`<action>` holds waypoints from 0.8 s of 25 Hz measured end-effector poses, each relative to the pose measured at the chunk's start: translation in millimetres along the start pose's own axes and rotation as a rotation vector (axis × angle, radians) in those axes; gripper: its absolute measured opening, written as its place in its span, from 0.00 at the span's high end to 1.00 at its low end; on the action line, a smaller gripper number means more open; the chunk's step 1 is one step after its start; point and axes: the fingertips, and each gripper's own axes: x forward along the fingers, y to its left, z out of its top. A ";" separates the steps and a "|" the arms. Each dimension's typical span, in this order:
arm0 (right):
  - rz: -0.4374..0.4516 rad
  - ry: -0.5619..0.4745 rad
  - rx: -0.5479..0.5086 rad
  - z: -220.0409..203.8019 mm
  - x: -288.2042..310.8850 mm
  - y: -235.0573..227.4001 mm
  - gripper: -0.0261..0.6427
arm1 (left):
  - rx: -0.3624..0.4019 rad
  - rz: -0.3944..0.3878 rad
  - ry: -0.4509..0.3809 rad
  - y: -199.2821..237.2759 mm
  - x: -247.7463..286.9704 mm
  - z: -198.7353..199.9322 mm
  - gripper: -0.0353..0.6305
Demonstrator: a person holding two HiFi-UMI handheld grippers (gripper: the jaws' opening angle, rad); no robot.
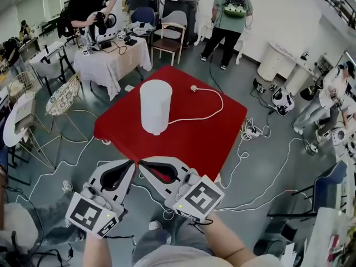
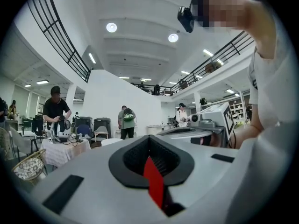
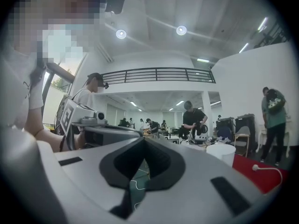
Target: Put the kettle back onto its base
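A white, lidded kettle (image 1: 154, 105) stands upright near the middle of a red table (image 1: 206, 132). A white cord (image 1: 214, 107) runs from its foot across the table and ends in a loose plug (image 1: 193, 88). I cannot make out a separate base. My left gripper (image 1: 132, 163) and right gripper (image 1: 141, 164) hover side by side at the table's near corner, tips almost touching each other, both shut and empty. The kettle's top (image 2: 111, 142) peeks over the left gripper (image 2: 149, 137). In the right gripper view the kettle (image 3: 220, 153) is right of the right gripper (image 3: 144, 139).
Cables and a power strip (image 1: 253, 131) lie on the floor around the table. A wire chair (image 1: 64, 95) stands at the left and a white-clothed table (image 1: 111, 57) behind it. People stand at the back and at the right. A blue chair (image 1: 334, 183) is at the right.
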 end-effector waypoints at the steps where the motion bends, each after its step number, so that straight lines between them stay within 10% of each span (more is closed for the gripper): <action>1: -0.001 0.000 0.001 0.3 -2.1 1.4 0.95 | 0.003 -0.006 0.002 -2.9 0.1 -0.3 0.93; 20: -0.031 -0.048 0.001 20.6 -14.0 13.4 0.95 | 0.082 -0.065 -0.065 -19.3 -6.7 17.5 0.93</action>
